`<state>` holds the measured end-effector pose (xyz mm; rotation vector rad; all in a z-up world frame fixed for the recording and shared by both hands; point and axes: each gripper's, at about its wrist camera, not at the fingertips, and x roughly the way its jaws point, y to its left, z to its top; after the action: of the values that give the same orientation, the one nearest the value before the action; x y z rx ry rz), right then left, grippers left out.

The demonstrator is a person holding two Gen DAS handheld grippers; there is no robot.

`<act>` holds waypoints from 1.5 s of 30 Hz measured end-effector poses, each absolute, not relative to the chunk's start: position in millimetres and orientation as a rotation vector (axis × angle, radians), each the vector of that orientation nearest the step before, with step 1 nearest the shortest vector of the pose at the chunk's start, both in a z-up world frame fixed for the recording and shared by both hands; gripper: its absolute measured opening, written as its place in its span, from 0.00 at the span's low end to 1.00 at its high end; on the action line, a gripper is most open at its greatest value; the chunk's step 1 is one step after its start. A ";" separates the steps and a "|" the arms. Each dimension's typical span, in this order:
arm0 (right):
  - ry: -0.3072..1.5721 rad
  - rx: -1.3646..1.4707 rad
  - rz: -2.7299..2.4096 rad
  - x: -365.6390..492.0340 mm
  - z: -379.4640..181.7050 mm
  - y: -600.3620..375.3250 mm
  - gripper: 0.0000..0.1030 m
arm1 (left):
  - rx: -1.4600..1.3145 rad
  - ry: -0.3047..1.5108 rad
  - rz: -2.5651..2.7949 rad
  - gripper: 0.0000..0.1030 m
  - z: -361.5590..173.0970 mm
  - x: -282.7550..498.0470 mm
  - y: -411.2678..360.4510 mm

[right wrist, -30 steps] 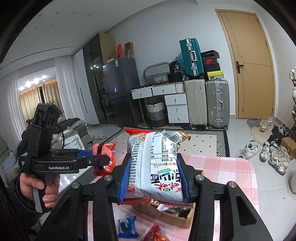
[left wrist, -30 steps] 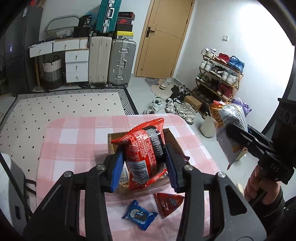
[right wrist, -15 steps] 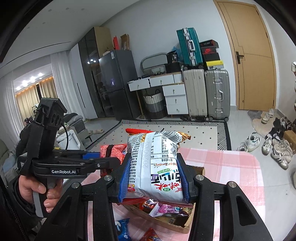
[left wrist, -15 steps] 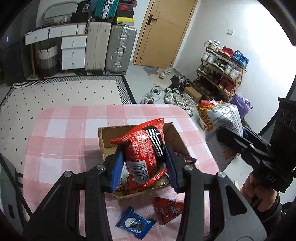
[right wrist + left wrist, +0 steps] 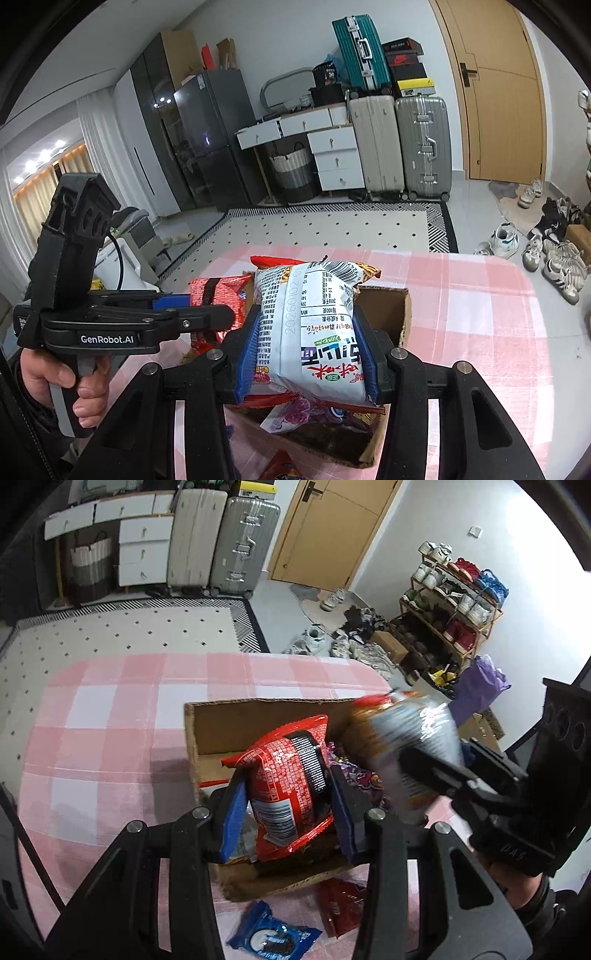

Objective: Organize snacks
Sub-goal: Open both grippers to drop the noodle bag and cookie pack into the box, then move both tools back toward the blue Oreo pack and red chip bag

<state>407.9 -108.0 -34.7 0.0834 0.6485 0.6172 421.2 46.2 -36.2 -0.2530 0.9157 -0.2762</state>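
Observation:
My left gripper [image 5: 286, 805] is shut on a red snack bag [image 5: 288, 775] and holds it upright over the open cardboard box [image 5: 236, 720] on the pink checked table. My right gripper [image 5: 306, 354] is shut on a white and orange snack bag [image 5: 310, 325], held over the same box [image 5: 384, 306]. In the left wrist view that bag [image 5: 406, 734] is blurred at the box's right side. The box holds several snack packs [image 5: 295, 413]. The left gripper and its red bag [image 5: 218, 291] show at the left of the right wrist view.
A blue cookie pack [image 5: 273, 936] and a small red pack [image 5: 340, 904] lie on the tablecloth [image 5: 103, 716] in front of the box. Beyond the table are a patterned rug, suitcases [image 5: 399, 144], drawers, a door and a shoe rack [image 5: 450, 602].
Both grippers have come down and in over the box with their bags. The right one's white bag has moved left, from beyond the table edge to above the box's right side.

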 end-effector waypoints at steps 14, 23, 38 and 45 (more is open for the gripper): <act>0.549 0.147 0.581 383.7 -17.2 -139.8 0.83 | -0.248 0.894 -0.238 0.81 -35.5 412.9 48.9; 0.494 0.159 0.582 329.4 1.7 -161.5 0.86 | -0.228 0.835 -0.126 0.81 -18.7 354.8 50.4; 0.470 0.152 0.592 256.4 6.4 -159.9 0.92 | -0.156 0.735 -0.039 0.82 6.6 271.6 49.1; 0.458 0.131 0.605 233.2 5.1 -154.4 0.95 | -0.149 0.719 -0.057 0.83 6.1 244.9 46.5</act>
<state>233.2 -154.4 5.1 0.1306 0.4583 0.6053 244.9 46.5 6.1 -0.1495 0.7195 -0.0570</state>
